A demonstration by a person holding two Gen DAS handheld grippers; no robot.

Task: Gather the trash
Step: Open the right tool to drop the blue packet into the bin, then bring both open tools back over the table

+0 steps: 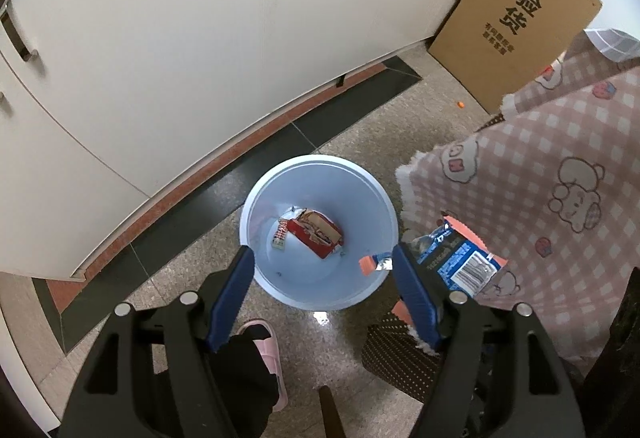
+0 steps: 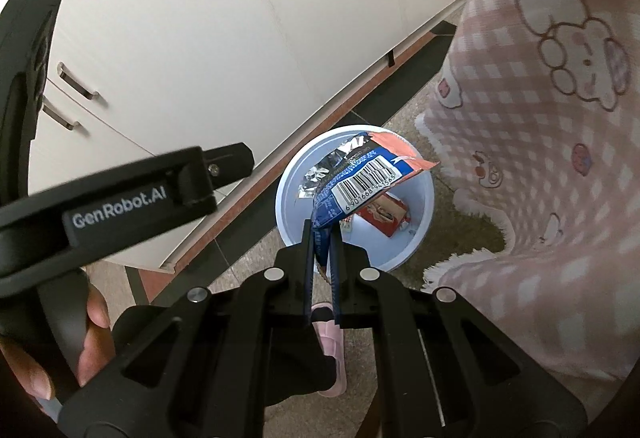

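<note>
The left hand-held gripper point(image 1: 324, 270) points steeply down with its two blue-padded fingers point(image 1: 234, 294) spread wide and nothing between them; straight ahead of it, framed by the fingers, stands the round pale-blue plastic bin point(image 1: 320, 294) on the speckled stone floor point(image 1: 360, 142). In the bottom of the bin lie one torn red cardboard snack box point(image 1: 318, 234), one small white printed wrapper point(image 1: 280, 236) just to its left, and one orange-and-silver scrap of foil point(image 1: 376, 264) close to the right finger. The right hand-held gripper point(image 2: 322, 234) is pinched tight on the lower end of a crumpled blue, orange and silver foil snack packet with a barcode point(image 2: 360, 174), which hangs over the bin's mouth, above the red box; from the left view the same packet sits just beyond the right finger, at the bin's rim. To the right of both grippers a pink-and-white checked cloth with cartoon bears point(image 1: 560, 178) drapes down and crowds the bin's side. Beyond the bin run white cabinet doors point(image 1: 180, 38) with metal handles, and one brown cardboard box with black lettering point(image 1: 516, 18) leans beyond the cloth. Below the grippers one pink slipper point(image 1: 266, 346) shows on a dark-clad foot. In the right view, the person's hand point(image 2: 94, 334) grips the handle of the left tool.
</note>
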